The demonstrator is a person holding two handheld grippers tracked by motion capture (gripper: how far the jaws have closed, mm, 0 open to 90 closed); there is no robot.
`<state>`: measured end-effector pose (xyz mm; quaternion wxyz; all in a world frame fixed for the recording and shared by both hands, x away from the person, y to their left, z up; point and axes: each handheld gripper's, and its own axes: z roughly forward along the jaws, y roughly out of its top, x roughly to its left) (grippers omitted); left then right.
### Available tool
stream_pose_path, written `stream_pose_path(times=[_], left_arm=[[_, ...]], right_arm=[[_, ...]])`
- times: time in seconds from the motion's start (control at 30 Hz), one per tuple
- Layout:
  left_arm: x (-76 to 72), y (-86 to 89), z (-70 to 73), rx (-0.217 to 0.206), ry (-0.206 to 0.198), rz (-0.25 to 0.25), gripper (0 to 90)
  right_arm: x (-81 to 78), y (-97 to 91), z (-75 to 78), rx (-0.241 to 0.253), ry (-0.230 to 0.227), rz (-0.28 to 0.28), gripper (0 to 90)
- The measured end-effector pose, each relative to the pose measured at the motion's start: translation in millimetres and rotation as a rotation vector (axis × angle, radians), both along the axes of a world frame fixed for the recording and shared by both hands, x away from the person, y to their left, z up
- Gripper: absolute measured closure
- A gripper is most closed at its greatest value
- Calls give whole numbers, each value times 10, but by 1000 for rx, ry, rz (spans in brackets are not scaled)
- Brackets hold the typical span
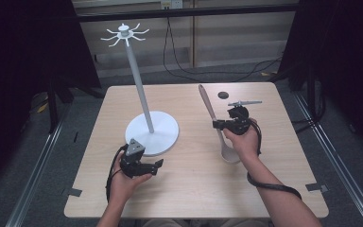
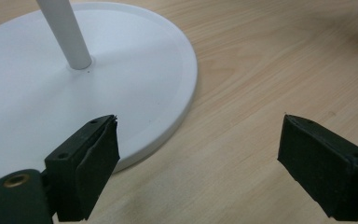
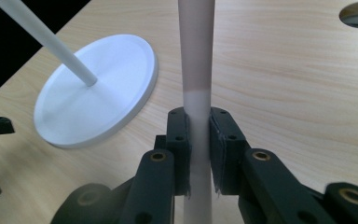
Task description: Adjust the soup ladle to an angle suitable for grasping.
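Black rubber pads on the right gripper press from both sides on the pale handle of a spoon; the fingers are clamped on it at the spot where the handle turns from whitish to pinkish-brown. From above, the spoon slants across the right half of the wooden worktop, its bowl toward the person and its brown end pointing away, with the right gripper gripping it about midway. Further out, the left gripper has its fingers standing wide apart with nothing between them, one of them overlapping the rim of the white stand. That stand has a round base, a thin upright pole and a ring of hooks at the top, and sits left of the spoon, apart from it
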<state>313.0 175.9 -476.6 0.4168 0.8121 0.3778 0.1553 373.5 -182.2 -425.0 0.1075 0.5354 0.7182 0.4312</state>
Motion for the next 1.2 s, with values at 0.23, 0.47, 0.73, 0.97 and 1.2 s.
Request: stream_pose_path(times=[0.23, 0.47, 0.73, 0.97, 1.2], left_arm=[[-10, -73, 65, -53, -10, -10, 121], [-16, -224, 230, -148, -33, -30, 125], [-15, -404, 331, -211, -41, -52, 155], [10, -538, 387, -253, -43, -73, 194], [33, -615, 385, -298, -38, -91, 244]], right_arm=[[-144, 66, 91, 53, -58, 32, 792], [-252, 205, 170, 66, -106, 75, 792], [-308, 286, 192, 74, -143, 88, 791], [-336, 355, 218, 85, -157, 100, 791], [-355, 474, 249, 102, -163, 111, 791]])
